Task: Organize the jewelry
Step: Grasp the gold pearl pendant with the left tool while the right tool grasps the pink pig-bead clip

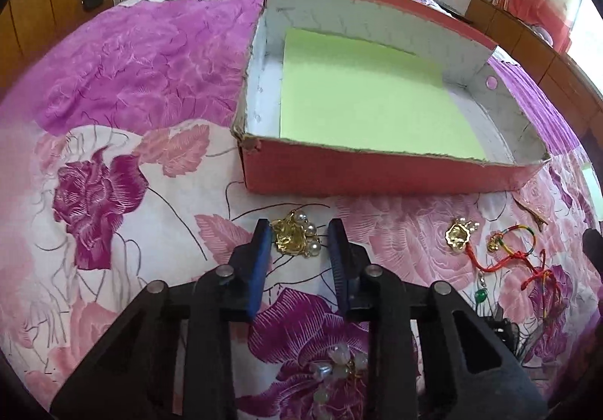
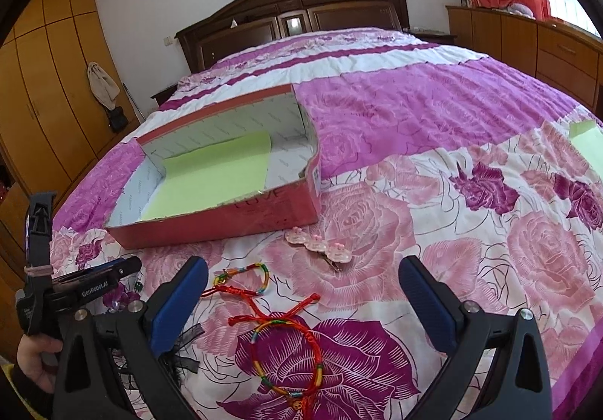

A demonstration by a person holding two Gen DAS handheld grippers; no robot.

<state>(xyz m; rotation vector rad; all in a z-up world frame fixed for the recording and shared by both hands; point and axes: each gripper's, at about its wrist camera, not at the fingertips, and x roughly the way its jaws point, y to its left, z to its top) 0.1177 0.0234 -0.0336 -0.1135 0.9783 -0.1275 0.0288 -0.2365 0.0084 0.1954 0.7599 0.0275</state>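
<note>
Covering the bed (image 1: pixel 124 73), a floral quilt bears a red box (image 1: pixel 377 175) at the far side; near it, the left claw (image 1: pixel 299 235) brackets, unclosed, a gold pearl brooch (image 1: pixel 297 239), which may snag; the right claw (image 2: pixel 303 292) gapes wide above bracelets (image 2: pixel 286 356).

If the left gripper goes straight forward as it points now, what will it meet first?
Probably the gold and pearl brooch, lying between the tips of the left gripper; beyond it stands the red box. Depth is unclear.

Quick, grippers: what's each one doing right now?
Left gripper: open, fingers either side of the gold pearl brooch, not yet clamped.
Right gripper: wide open, holding nothing.
</note>
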